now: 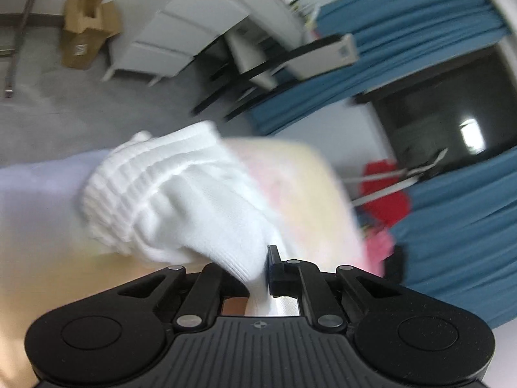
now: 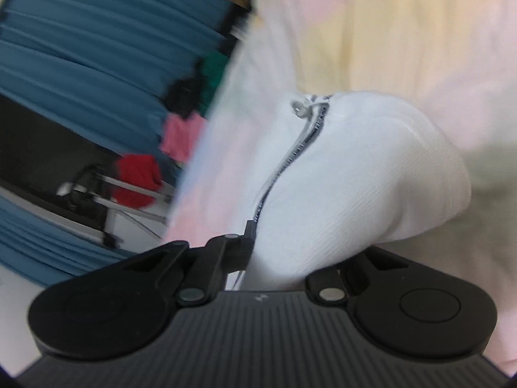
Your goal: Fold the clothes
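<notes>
Around the pastel garment [image 2: 404,32] everything else arranges itself: it fills most of the right wrist view in soft pink, yellow and pale blue, blurred, and shows again in the left wrist view as a pale sheet [image 1: 310,194] spreading beyond the white ribbed trim [image 1: 168,194]. Behind the garment hang blue curtains [image 1: 420,32], seen in both views [image 2: 80,32], with a dark window [image 1: 436,113] between them. Farther behind it, in the left view, stands a grey cabinet [image 1: 181,26] on the grey floor [image 1: 80,106], and beside that a brown cardboard box [image 1: 85,29]. Beside the garment's edge a red cloth [image 2: 139,177] hangs on a metal rack [image 2: 106,190], with a pink cloth [image 2: 181,135] just above it — both also show at the garment's edge in the left view. On the garment itself, the ribbed trim bunches into a thick white fold, and in the right view a white ribbed panel [image 2: 355,187] runs alongside a zipper [image 2: 290,161] whose small metal pull [image 2: 300,108] lies at its top. The left gripper [image 1: 258,274] is clenched on the trim, the fabric pinched between its fingers and running down into the body. The right gripper [image 2: 268,252] grasps the garment by the zipper edge — one finger [image 2: 248,229] shows against the zipper, the other is buried under the white fold.
</notes>
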`<state>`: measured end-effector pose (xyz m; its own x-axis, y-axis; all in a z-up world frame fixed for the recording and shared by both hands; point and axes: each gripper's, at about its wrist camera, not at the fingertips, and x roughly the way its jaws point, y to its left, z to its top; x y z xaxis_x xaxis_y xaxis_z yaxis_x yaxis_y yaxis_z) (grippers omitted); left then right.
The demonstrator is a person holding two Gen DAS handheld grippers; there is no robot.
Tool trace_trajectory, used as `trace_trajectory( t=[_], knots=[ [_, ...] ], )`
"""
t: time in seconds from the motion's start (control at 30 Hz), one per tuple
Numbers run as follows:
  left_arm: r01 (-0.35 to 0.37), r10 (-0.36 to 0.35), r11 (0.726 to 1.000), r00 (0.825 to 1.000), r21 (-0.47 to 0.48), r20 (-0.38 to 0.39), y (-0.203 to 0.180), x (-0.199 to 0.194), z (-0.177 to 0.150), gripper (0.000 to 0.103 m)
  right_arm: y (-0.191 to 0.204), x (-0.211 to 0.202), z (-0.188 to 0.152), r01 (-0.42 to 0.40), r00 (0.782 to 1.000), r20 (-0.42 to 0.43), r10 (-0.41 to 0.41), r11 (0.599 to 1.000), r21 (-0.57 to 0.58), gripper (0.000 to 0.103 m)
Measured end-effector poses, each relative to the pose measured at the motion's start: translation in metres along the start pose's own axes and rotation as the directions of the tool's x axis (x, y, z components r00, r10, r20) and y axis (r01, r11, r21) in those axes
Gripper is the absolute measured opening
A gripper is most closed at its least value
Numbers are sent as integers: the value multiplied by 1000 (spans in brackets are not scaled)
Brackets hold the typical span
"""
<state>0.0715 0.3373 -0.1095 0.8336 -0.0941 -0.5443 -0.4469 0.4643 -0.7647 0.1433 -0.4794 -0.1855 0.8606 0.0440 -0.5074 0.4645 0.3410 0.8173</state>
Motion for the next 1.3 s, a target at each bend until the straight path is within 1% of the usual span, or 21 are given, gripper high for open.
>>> trace_trajectory(
  t=[0.1, 0.17, 0.2, 0.23, 0.27, 0.3, 0.33, 0.4, 0.47, 0.57, 0.6, 0.67, 0.77, 0.83, 0.87, 0.93, 1.0, 1.13, 1.2, 1.27, 1.3],
  knots=[
    [-30, 29, 999, 999, 36, 18, -2, -10, -1, 17, -18, 8, 3, 17, 999, -45, -13, 997, 81, 16],
    [-68, 62, 992, 997, 105, 55, -10, -21, -6, 34, -21, 9, 3, -10, 998, -57, 15, 996, 90, 18],
    [-83, 74, 987, 995, 141, 73, -15, -27, -10, 48, -20, 9, 3, -14, 998, -66, 19, 997, 77, 25],
    [-100, 85, 980, 992, 171, 94, -21, -31, -15, 57, -19, 11, 3, -20, 997, -74, 25, 998, 65, 40],
    [-125, 102, 971, 988, 205, 118, -27, -37, -22, 60, -18, 12, 3, -29, 996, -79, 34, 998, 63, 52],
    [-146, 114, 961, 983, 237, 141, -33, -41, -28, 62, -18, 13, 2, -39, 996, -83, 44, 997, 60, 75],
    [-167, 124, 948, 978, 272, 169, -42, -45, -36, 64, -17, 15, 2, -45, 995, -85, 49, 997, 56, 81],
    [-206, 130, 915, 964, 346, 231, -58, -54, -54, 69, -18, 16, 2, -5, 998, -64, 8, 999, 42, 80],
    [-211, 99, 885, 956, 415, 276, -73, -61, -74, 75, -22, 17, 3, 67, 997, -39, -65, 996, 61, 80],
    [-191, 18, 810, 954, 555, 301, -100, -60, -103, 78, -28, 10, 2, 101, 994, 16, -104, 985, 142, 80],
    [-169, -13, 777, 959, 607, 283, -110, -58, -114, 78, -29, 6, 0, 121, 991, 39, -129, 979, 161, 79],
    [-110, -72, 737, 968, 667, 239, -126, -47, -132, 79, -26, -2, -3, 197, 974, 79, -214, 963, 186, 79],
    [14, -131, 650, 987, 760, 94, -160, -14, -161, 79, -23, -11, -11, 213, 964, 91, -251, 928, 305, 80],
    [122, -155, 567, 987, 815, -39, -186, 15, -184, 78, -18, -13, -19, 205, 964, 89, -250, 915, 347, 81],
    [202, -170, 511, 977, 836, -132, -201, 33, -198, 78, -13, -11, -23, 214, 966, 71, -250, 920, 328, 80],
    [313, -181, 433, 949, 845, -259, -228, 69, -222, 77, -5, -7, -31, 253, 959, 47, -279, 919, 301, 80],
    [383, -161, 386, 924, 839, -347, -257, 106, -250, 76, -3, -7, -39, 280, 950, 46, -309, 908, 312, 80],
    [502, -107, 250, 864, 828, -491, -327, 179, -323, 74, -10, -5, -39, 265, 953, 60, -296, 916, 303, 80],
    [562, -85, 209, 825, 800, -558, -355, 210, -360, 73, -16, -7, -36, 262, 951, 79, -299, 915, 308, 80],
    [644, -60, 151, 763, 750, -643, -380, 241, -399, 73, -24, -11, -32, 252, 946, 114, -302, 912, 323, 80],
    [680, -46, 106, 732, 726, -679, -386, 253, -419, 73, -27, -13, -29, 245, 943, 139, -303, 912, 329, 80]
  ],
)
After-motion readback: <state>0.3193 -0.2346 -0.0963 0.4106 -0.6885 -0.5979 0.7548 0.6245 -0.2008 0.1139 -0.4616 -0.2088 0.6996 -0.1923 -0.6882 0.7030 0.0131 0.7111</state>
